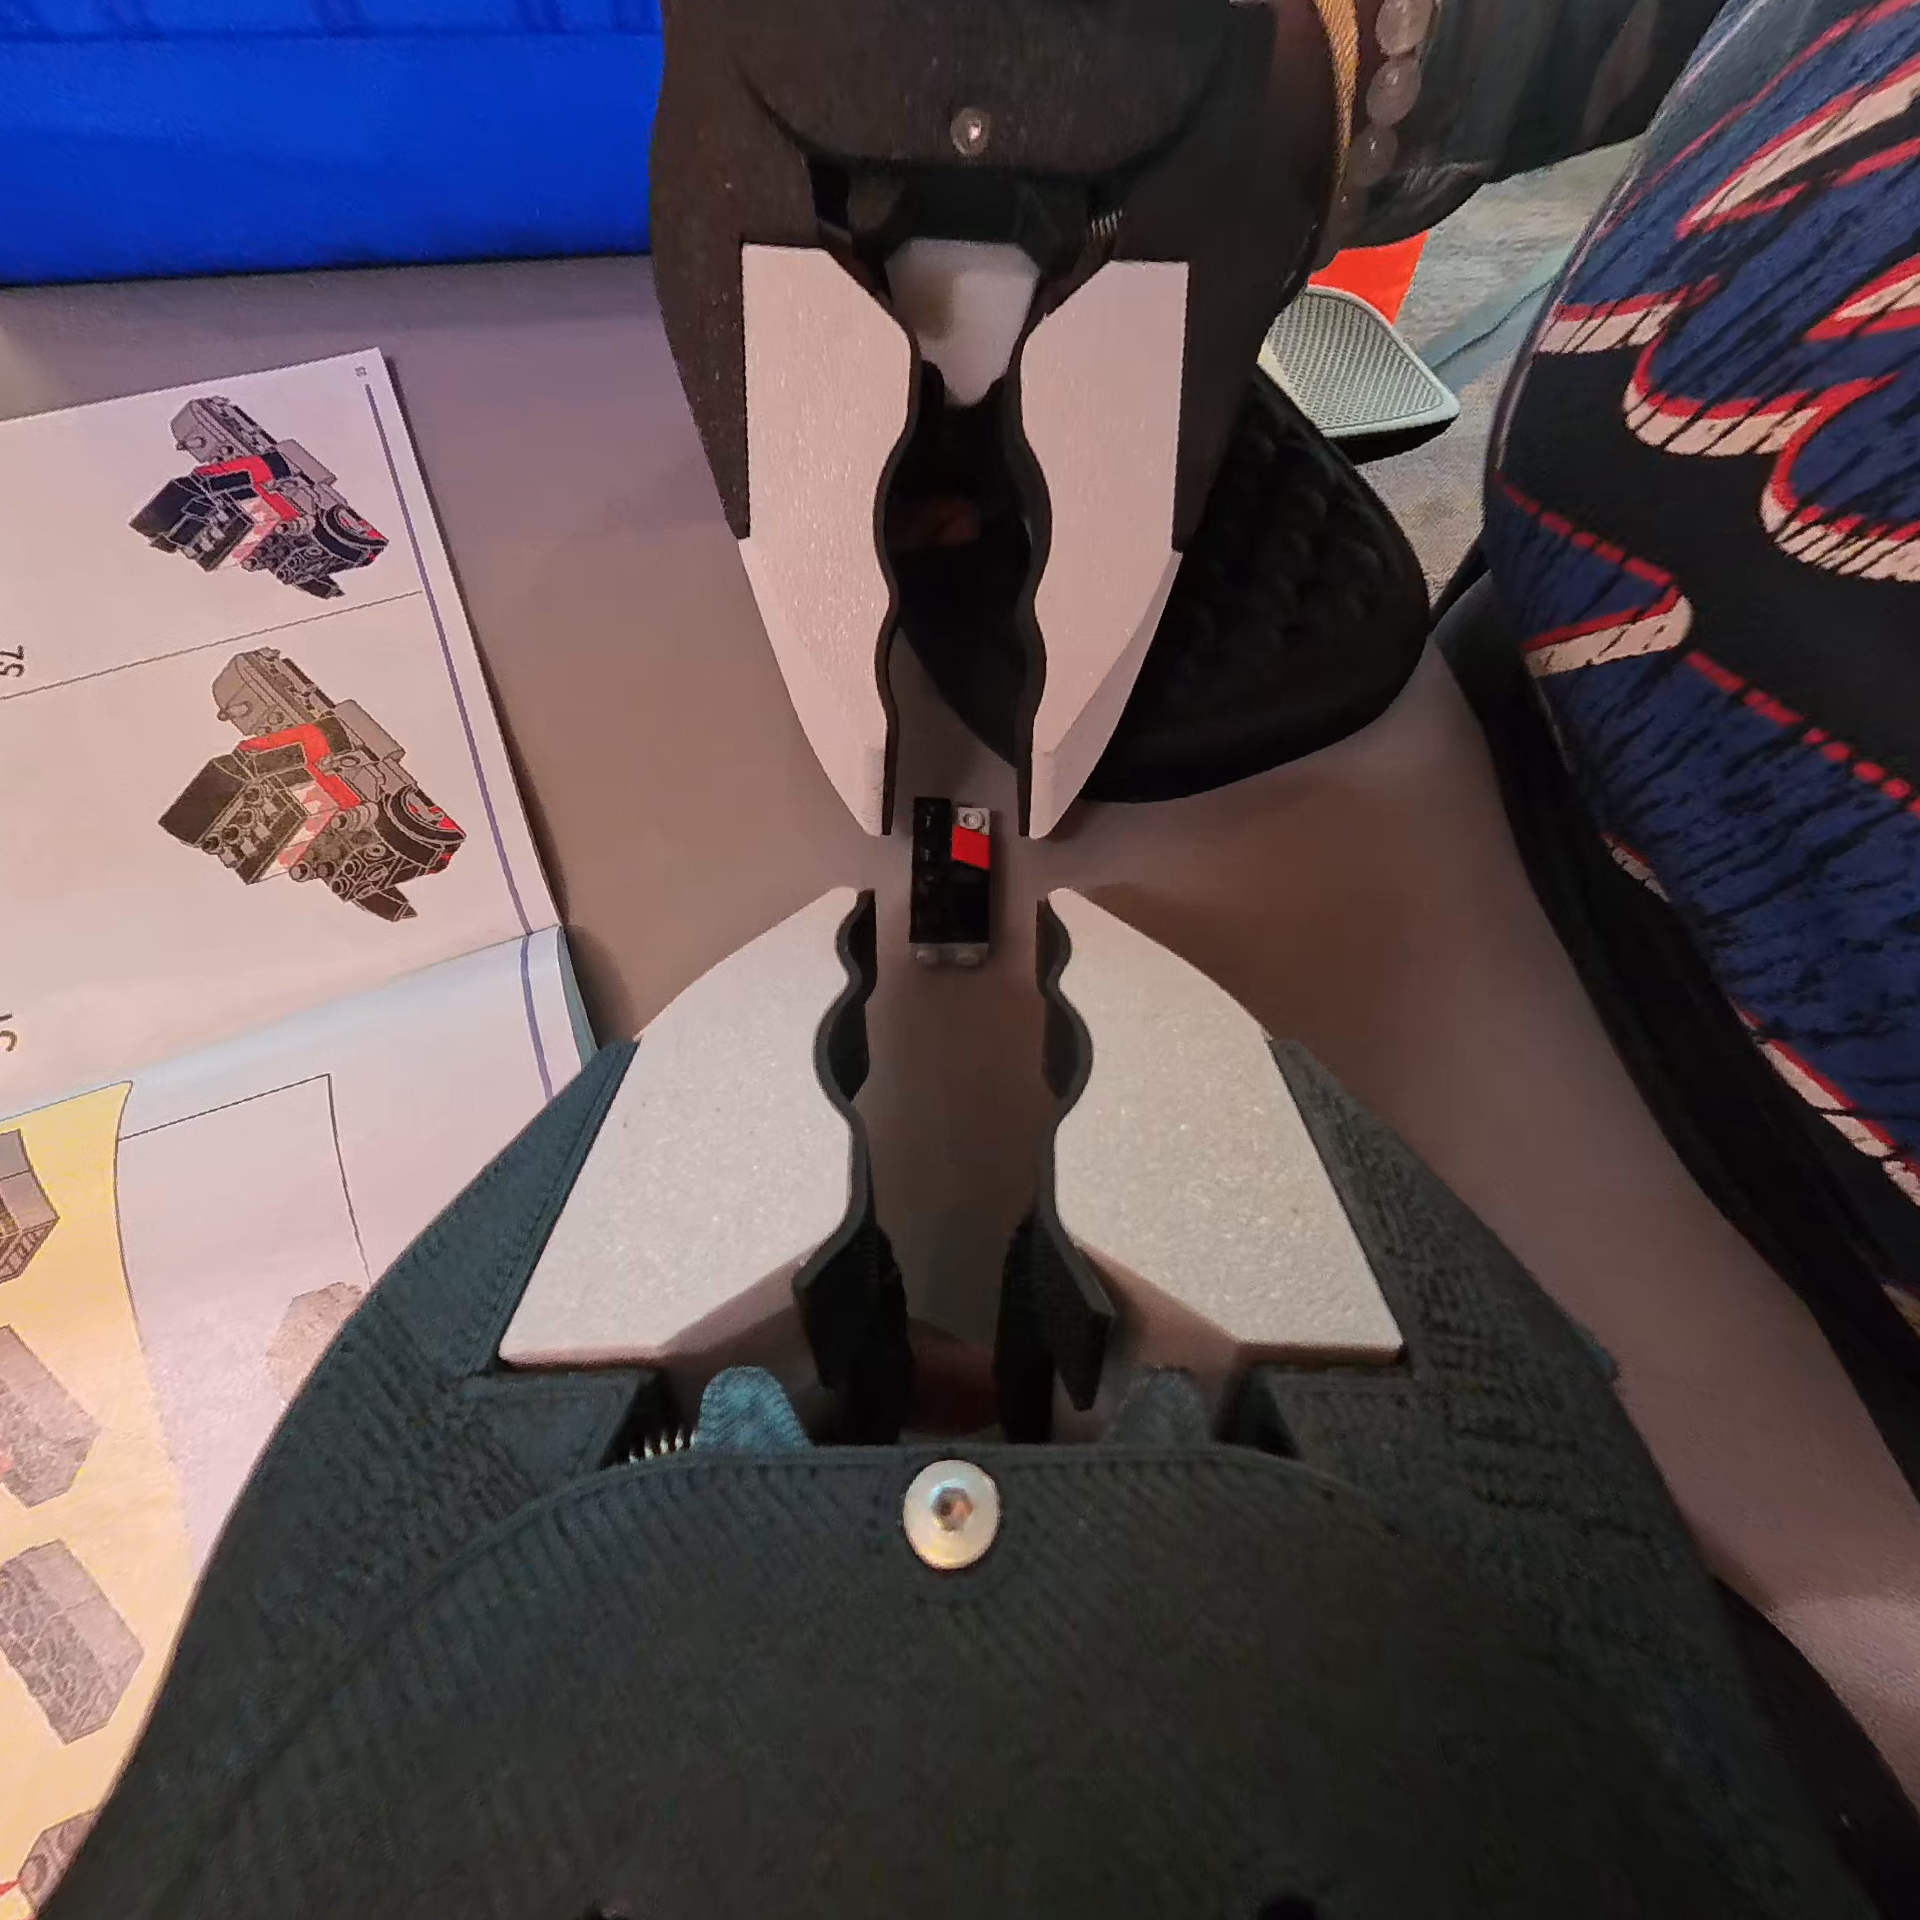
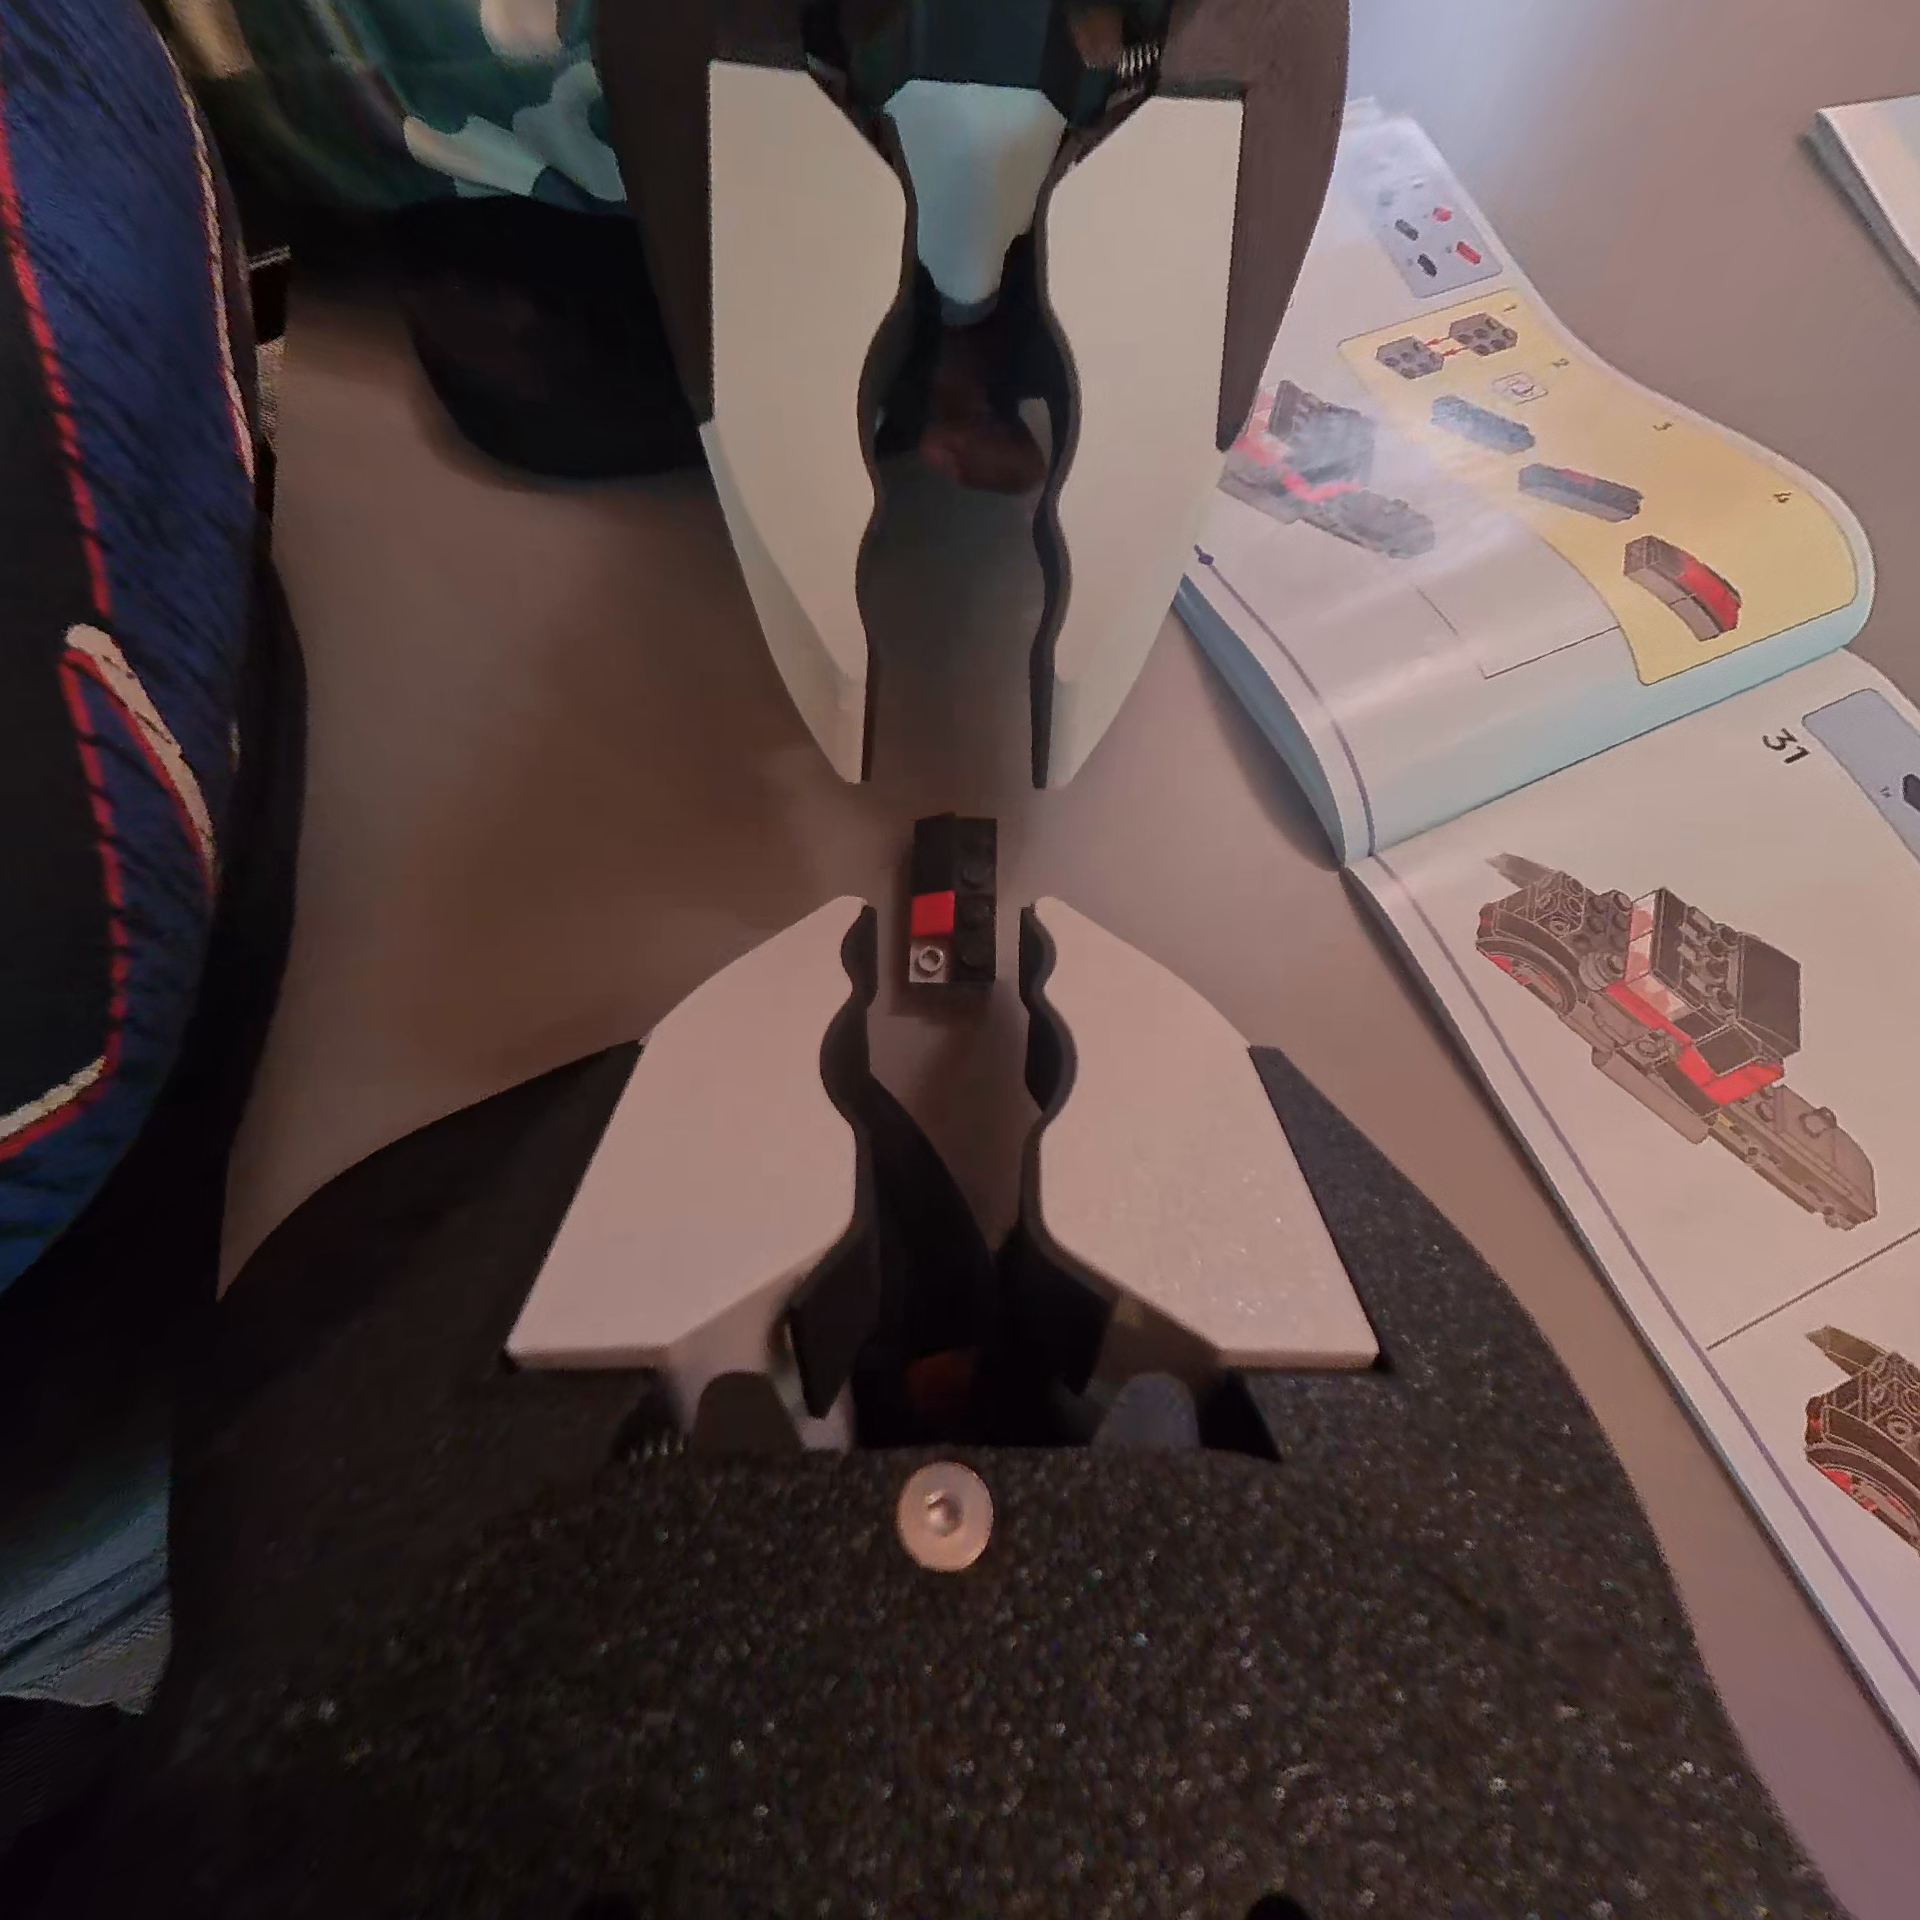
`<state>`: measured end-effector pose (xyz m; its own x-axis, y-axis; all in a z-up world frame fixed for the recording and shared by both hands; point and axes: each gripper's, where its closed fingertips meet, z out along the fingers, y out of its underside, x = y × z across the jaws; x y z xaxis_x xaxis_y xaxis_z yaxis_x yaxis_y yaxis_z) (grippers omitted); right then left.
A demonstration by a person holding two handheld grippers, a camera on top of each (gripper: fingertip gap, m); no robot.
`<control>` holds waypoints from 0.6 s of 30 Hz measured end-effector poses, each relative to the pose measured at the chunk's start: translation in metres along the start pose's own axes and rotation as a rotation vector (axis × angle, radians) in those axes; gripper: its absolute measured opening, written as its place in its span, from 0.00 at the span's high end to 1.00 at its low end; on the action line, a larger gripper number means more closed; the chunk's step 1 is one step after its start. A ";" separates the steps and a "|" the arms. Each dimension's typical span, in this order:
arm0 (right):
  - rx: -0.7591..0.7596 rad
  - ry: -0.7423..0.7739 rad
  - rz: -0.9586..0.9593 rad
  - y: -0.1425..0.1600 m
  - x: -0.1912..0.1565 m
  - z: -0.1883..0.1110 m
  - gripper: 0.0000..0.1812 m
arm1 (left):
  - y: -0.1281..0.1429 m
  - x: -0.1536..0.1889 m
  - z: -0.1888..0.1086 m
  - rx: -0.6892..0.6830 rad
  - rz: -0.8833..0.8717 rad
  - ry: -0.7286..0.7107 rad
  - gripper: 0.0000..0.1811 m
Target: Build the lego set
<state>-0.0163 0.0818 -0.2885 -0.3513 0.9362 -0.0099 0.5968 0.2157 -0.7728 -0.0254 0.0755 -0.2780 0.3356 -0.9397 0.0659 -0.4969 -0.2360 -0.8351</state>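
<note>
We saw a grey table (image 1: 644, 623) carrying a small black lego piece (image 1: 950, 883) with a red tile, lying flat. An open booklet (image 1: 260, 727) lay well to one side; a second booklet's (image 2: 1881, 177) corner showed farther off.

So your little lego assembly (image 1: 951, 883) is a narrow, mostly black strip of stacked pieces with one red tile toward one end, a light grey stud right next to that red bit, and a grey plate peeking out at the other end. It's lying flat on the grey table (image 1: 623, 665), lengthwise between your two grippers, which face each other tip to tip. From your left gripper (image 1: 951, 914) it sits just past the fingertips, centred in the gap, red end on the far side. From your right gripper (image 2: 943, 920) the red and grey end (image 2: 932, 935) sits between the fingertips, not touching either finger.
</note>
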 end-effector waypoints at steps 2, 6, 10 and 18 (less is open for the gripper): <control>-0.002 -0.005 0.012 0.000 0.001 0.000 0.85 | 0.004 -0.002 0.002 -0.028 -0.003 -0.010 0.84; -0.040 -0.056 0.008 0.004 -0.005 0.002 0.79 | 0.014 -0.004 0.007 -0.104 0.012 -0.033 0.83; -0.078 -0.112 0.041 0.007 -0.007 0.002 0.79 | 0.020 -0.003 0.011 -0.157 0.030 -0.039 0.83; -0.108 -0.043 0.016 0.011 -0.001 -0.001 0.81 | 0.022 -0.011 0.009 -0.154 0.004 -0.079 0.83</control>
<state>-0.0083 0.0838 -0.2961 -0.3706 0.9274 -0.0511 0.6760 0.2317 -0.6995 -0.0326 0.0825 -0.3014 0.3922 -0.9198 0.0142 -0.6130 -0.2728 -0.7415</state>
